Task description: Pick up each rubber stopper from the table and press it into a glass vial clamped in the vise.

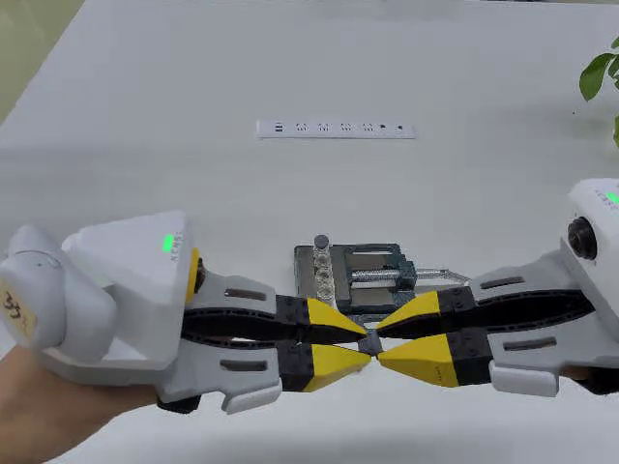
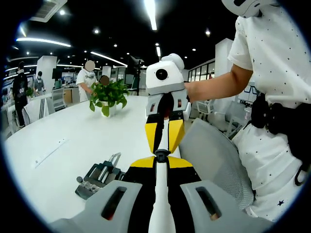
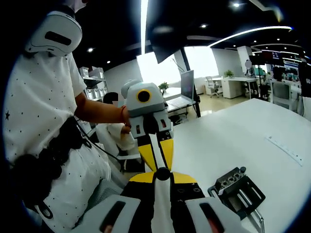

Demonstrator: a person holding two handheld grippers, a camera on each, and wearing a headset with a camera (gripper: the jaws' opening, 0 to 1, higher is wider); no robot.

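Observation:
My left gripper (image 1: 364,345) reaches in from the left and my right gripper (image 1: 383,346) from the right. Their yellow tips meet nose to nose above the table's near edge. A small dark rubber stopper (image 1: 371,340) sits pinched right where the tips meet, and both pairs of jaws are shut on it. It also shows at the jaw tips as the stopper (image 2: 161,155) and the stopper (image 3: 163,174). Just behind the tips stands the grey-green vise (image 1: 372,263), clamping a row of glass vials (image 1: 323,275). A dark stopper (image 1: 320,241) stands at the row's far end.
A white power strip (image 1: 335,129) lies farther back on the white table (image 1: 145,145). Plant leaves (image 1: 600,72) hang in at the right edge. An office chair (image 2: 214,160) stands beside the person holding the grippers.

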